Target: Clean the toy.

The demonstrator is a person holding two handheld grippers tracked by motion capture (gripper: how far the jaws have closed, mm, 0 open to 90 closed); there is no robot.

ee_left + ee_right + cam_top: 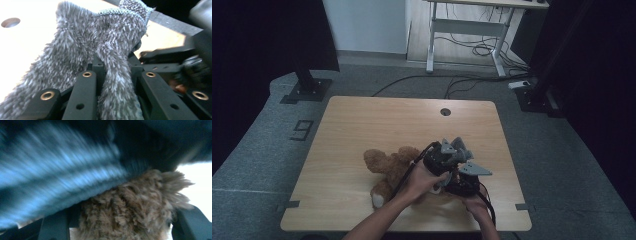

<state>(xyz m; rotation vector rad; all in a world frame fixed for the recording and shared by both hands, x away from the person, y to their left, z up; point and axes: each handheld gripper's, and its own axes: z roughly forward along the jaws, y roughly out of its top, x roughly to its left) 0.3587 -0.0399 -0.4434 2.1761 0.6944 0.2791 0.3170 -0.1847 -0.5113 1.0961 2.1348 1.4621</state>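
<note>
Between the left gripper's (117, 75) two black jaws a fold of fuzzy grey sock (82, 42) is pinched: the pile fills the gap from the base of the fingers (82, 95) upward, and the rest fans out ahead of the tips toward the knitted cuff at the far end. To the left of the fingers the sock's loose part hangs over the pale table (22, 45); to the right, just beside them, sits the dark body of the other gripper.

In the high view both tools are crowded together at the near right of the table (362, 115), over the right-hand end of the brown teddy bear (387, 170), whose body lies out to the left of the left gripper (439, 160).

Seen from the right gripper (120, 225), brown plush sits in the gap between its fingers (53, 227), which stand apart on either side of it. I cannot tell whether they press on the fur or merely flank it. A blurred blue-grey ribbed fabric, likely the sock's cuff, lies right above the plush.

This looks like dressing the bear's limb with the sock. To do it well, hold the limb steady with the right tool, keep the left's grip close to the cuff so the opening stays wide, and draw along the limb's axis rather than sideways, so the cuff does not bunch.
</note>
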